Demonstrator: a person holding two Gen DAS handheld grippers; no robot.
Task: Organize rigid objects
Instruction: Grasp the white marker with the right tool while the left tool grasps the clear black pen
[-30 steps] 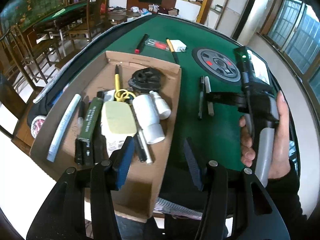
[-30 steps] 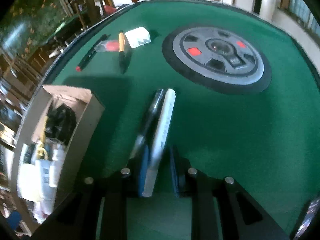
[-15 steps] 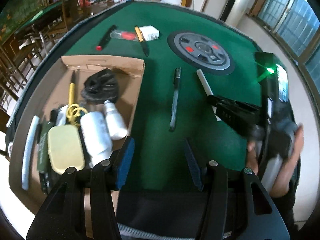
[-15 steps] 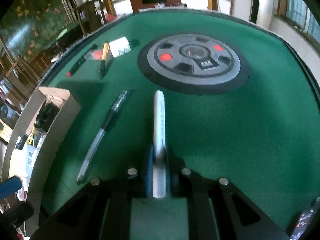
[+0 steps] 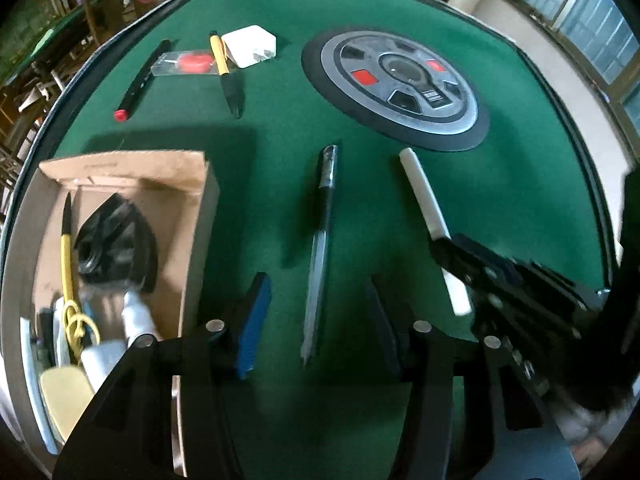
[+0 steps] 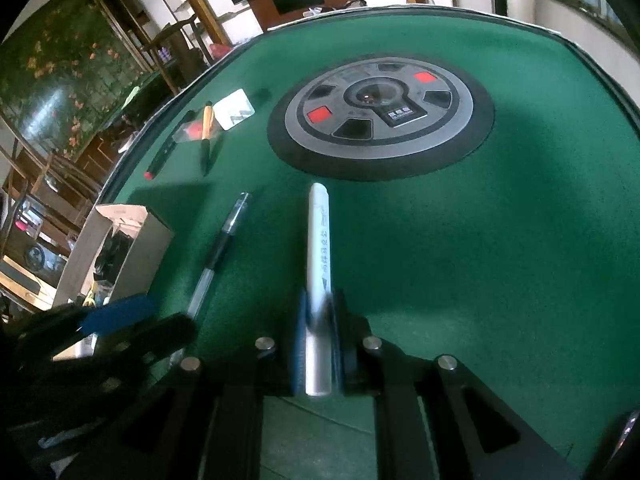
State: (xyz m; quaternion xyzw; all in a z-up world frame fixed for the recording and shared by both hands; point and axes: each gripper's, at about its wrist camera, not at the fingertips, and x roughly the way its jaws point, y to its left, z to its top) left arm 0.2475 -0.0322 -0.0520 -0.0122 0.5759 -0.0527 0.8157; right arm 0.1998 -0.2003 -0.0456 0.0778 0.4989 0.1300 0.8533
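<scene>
A clear-and-black gel pen (image 5: 324, 216) lies on the green felt, its near end between the fingers of my left gripper (image 5: 316, 312). Those jaws are closing and the blue pads stand clear of the pen. My right gripper (image 6: 320, 308) is shut on the near part of a white marker (image 6: 318, 240), which points away toward the round disc. In the left wrist view the white marker (image 5: 424, 196) runs into the right gripper (image 5: 444, 248) at the right. The gel pen (image 6: 222, 240) lies left of the marker. A cardboard box (image 5: 192, 208) with several items sits at the left.
A round grey control disc (image 5: 400, 88) is set in the table's middle. Beyond the box lie a black marker with a red cap (image 5: 140, 80), a red item in a clear packet (image 5: 188, 62), a yellow-and-black pen (image 5: 224, 72) and a white charger (image 5: 250, 46). Chairs stand past the table's left edge.
My left gripper swung from above the box to over the gel pen and its jaws narrowed. My right gripper shut on the white marker, which now lies apart from the gel pen.
</scene>
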